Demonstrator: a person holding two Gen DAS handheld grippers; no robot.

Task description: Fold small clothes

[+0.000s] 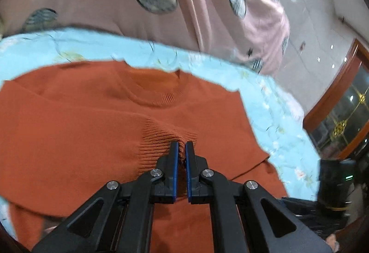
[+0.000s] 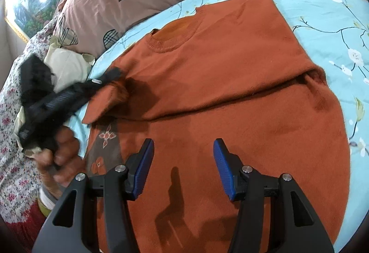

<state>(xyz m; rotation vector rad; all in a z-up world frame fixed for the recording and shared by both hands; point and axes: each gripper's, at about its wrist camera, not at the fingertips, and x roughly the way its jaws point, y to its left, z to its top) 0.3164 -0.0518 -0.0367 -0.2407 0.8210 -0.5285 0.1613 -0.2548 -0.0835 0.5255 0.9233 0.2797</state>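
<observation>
An orange knit sweater [image 1: 80, 126] lies front-up on a light-blue floral bedspread [image 1: 276, 119], its round collar [image 1: 156, 96] at the far side. My left gripper [image 1: 182, 149] is shut on the sweater's ribbed sleeve cuff [image 1: 159, 137] and holds it over the chest. In the right wrist view the sweater [image 2: 230, 64] fills the middle. That left gripper [image 2: 110, 77] shows blurred at the left with the cuff [image 2: 108, 96] in it, a hand [image 2: 62, 151] on its grip. My right gripper [image 2: 182, 151] hangs open over the lower body, nothing between its fingers.
A pink quilt with plaid hearts and stars [image 2: 99, 4] is heaped behind the sweater. A cream pillow [image 2: 66, 64] and flowered cloth [image 2: 11, 160] lie at the left. A wooden cabinet [image 1: 341, 96] stands past the bed's right edge, with a black device [image 1: 332, 186] nearer.
</observation>
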